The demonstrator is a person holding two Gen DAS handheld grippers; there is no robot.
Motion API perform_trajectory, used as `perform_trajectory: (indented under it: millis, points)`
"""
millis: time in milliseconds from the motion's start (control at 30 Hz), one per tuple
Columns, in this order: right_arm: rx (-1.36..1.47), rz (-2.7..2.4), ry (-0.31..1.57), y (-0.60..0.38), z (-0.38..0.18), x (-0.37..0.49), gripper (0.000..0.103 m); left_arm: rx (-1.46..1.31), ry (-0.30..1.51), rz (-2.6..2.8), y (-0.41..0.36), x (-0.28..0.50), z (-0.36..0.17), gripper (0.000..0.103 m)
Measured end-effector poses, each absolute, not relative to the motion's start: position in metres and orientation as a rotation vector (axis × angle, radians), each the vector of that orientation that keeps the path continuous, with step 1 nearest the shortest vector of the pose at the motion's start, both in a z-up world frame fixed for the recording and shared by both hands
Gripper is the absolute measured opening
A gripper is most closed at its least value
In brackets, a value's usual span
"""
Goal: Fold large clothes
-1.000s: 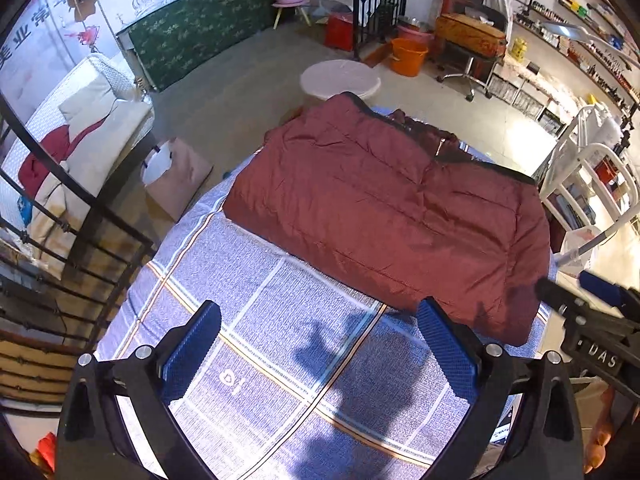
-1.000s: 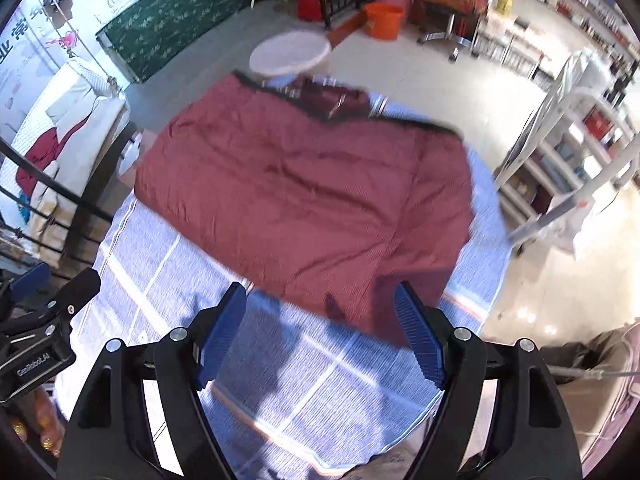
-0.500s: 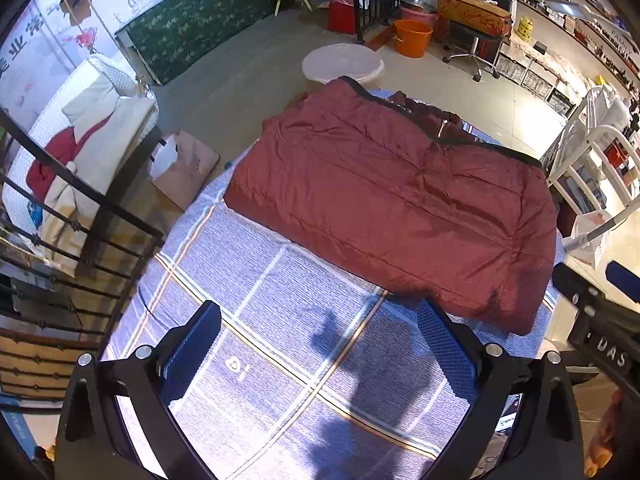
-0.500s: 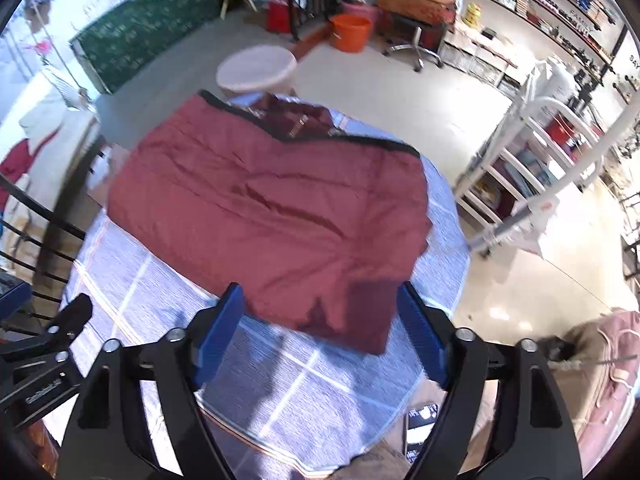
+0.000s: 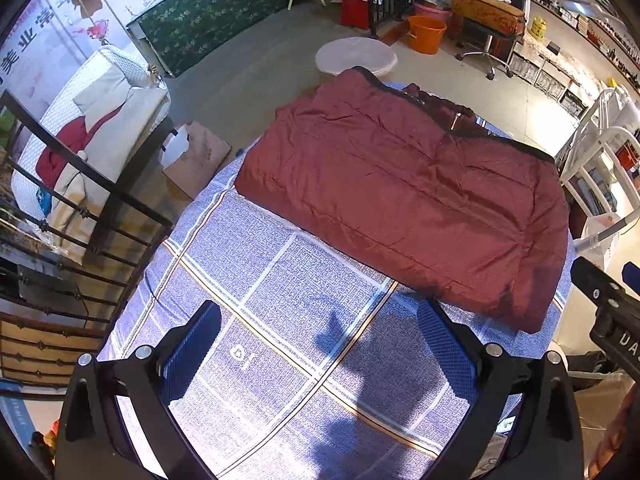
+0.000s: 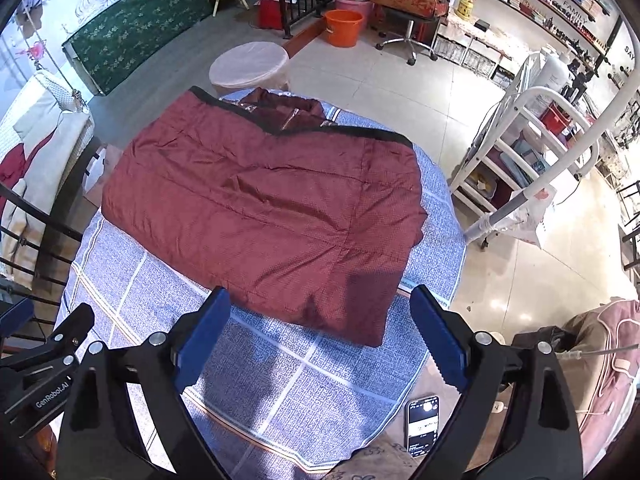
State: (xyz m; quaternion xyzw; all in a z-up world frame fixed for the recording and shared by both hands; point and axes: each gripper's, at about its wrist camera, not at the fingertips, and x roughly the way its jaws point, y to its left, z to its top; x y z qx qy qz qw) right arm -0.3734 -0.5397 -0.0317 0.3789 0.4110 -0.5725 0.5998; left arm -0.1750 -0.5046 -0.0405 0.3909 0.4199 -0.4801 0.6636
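My left wrist view looks down from above checked tablecloth (image 5: 280,320); right wrist view likewise, farther right. Both share red jacket (image 5: 408,200) beyond it.

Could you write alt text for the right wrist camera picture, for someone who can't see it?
A folded dark red jacket lies on a table under a blue checked cloth. The open right claw hovers over its near edge, holding nothing. A phone lies below the table's edge.

Maroon jacket (image 5: 404,200), blue plaid cloth (image 5: 280,320)
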Motion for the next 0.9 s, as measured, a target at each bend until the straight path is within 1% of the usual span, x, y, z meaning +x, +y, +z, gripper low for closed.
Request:
perform_trajectory:
  millis: [300,900]
  points:
    - [0.888,-1.303,0.951,-0.536,-0.031,-0.375,0.09,0.871,0.974,-1.077,-0.503,-0.177,-0.041,0.097]
    - [0.882,-1.297,0.963,-0.533,-0.034,-0.378,0.09,0.9,0.962,-1.054,-0.497,-0.185,-0.042,0.097]
